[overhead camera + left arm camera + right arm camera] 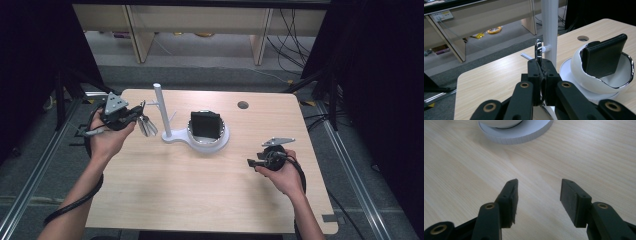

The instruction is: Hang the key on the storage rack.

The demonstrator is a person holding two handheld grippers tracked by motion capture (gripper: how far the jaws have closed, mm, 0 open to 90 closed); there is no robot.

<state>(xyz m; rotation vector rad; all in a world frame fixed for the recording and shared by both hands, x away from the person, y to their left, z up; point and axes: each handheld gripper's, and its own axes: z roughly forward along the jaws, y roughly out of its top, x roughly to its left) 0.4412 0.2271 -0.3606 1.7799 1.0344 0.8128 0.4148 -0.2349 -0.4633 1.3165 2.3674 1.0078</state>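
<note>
Landmark: white stand [195, 136], a tall post with side pegs on a round base, near the middle of the wooden table [200, 190].
Bowl: white cup on the stand's base, right of the post, holding a black pad [205, 124] that leans upright.
Left gripper [134, 116]: left of the post, raised above the table, jaws closed on a shiny metal watch [146, 125] that hangs just beside the post.
Right gripper [251, 162]: right of and nearer than the stand's base, well apart from it, jaws pointing left toward the stand.
Cable hole [243, 105]: behind the stand, to its right.
</note>
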